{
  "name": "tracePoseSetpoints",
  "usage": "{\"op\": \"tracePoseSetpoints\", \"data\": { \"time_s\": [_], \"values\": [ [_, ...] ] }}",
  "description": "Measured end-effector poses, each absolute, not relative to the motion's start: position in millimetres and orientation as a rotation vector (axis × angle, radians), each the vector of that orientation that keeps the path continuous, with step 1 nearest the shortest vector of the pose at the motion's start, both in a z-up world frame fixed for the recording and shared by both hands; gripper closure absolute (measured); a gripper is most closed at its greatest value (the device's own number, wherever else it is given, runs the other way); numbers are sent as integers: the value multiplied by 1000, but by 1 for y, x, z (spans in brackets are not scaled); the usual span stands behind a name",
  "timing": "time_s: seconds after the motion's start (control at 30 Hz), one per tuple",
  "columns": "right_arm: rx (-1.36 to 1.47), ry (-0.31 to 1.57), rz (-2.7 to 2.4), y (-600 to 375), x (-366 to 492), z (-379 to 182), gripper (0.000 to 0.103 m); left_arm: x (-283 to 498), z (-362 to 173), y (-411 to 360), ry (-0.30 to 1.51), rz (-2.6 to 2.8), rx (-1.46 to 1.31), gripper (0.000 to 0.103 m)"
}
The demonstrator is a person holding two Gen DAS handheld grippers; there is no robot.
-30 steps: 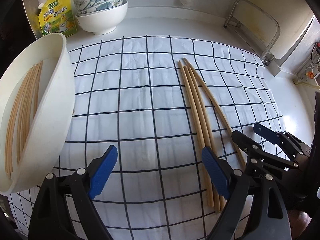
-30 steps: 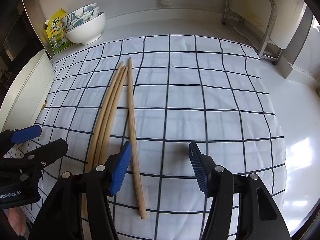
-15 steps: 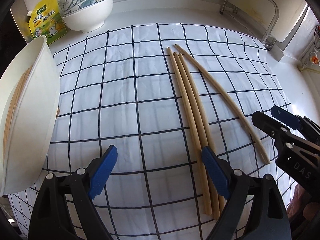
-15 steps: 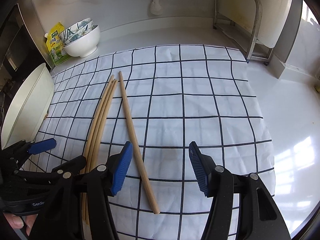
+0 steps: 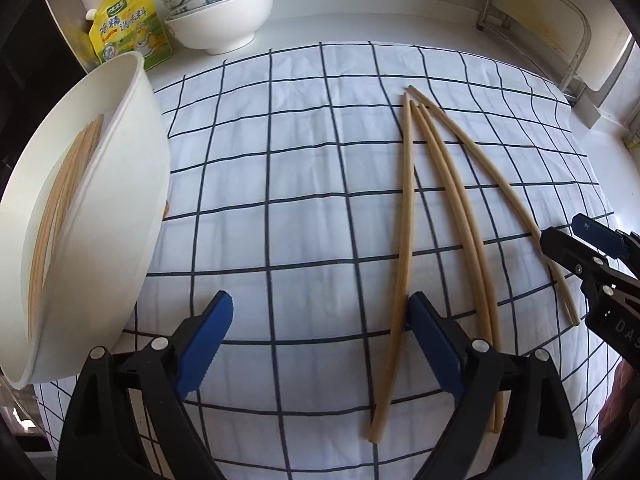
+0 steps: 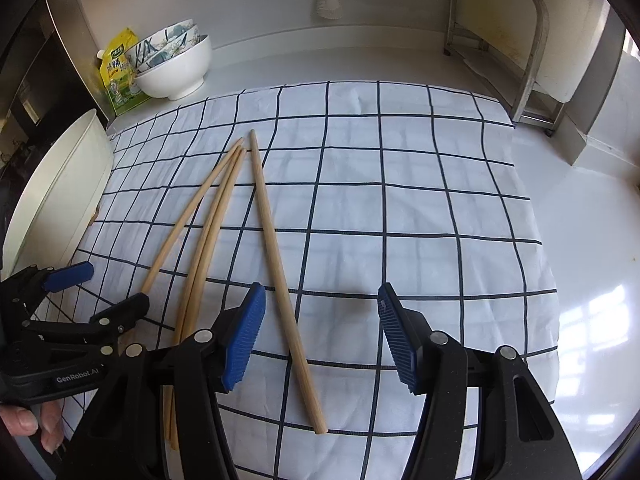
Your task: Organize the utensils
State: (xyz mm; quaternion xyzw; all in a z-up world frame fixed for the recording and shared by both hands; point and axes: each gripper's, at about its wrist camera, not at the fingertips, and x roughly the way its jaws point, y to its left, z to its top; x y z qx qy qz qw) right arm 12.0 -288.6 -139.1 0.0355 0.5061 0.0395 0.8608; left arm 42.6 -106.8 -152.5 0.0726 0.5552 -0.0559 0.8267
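Observation:
Four long wooden chopsticks lie on a checked cloth (image 5: 300, 160). The leftmost chopstick (image 5: 405, 220) is splayed away from a close pair (image 5: 460, 208), and a fourth chopstick (image 5: 500, 176) lies further right. My left gripper (image 5: 320, 344) is open, low over the cloth. The leftmost chopstick runs just inside its right pad. My right gripper (image 6: 322, 336) is open, and the fourth chopstick (image 6: 272, 248) passes between its jaws near the left pad. A white basin (image 5: 152, 120) at the left holds several chopsticks (image 5: 60, 200).
Stacked bowls (image 5: 224, 20) and a yellow packet (image 5: 128, 28) stand at the back left. A metal rack (image 6: 504, 40) stands at the back right. The cloth's right edge borders a white counter (image 6: 580, 240). A person's fingers (image 6: 28, 424) hold the left gripper (image 6: 112, 286).
My left gripper has sunk toward the cloth at the chopsticks. The leftmost chopstick has splayed away from the other two at its near end. The right gripper has kept still.

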Motion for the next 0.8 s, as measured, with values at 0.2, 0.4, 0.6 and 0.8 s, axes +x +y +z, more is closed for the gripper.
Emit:
{"op": "tracePoseSetpoints", "data": {
  "time_s": [0.2,0.4,0.6,0.8],
  "values": [
    [24,1054,91,-280,19,-142,47,60,-151,-107,1170,-120,147,16],
    [-4,1055,73,-278,22,-147,47,71,-151,-126,1139,-138,181,17],
    [-27,1039,76,-273,23,-147,60,70,-150,-132,1123,-205,149,39],
    [2,1044,94,-270,24,-146,95,60,-145,-140,1123,-245,165,87]
  ]
}}
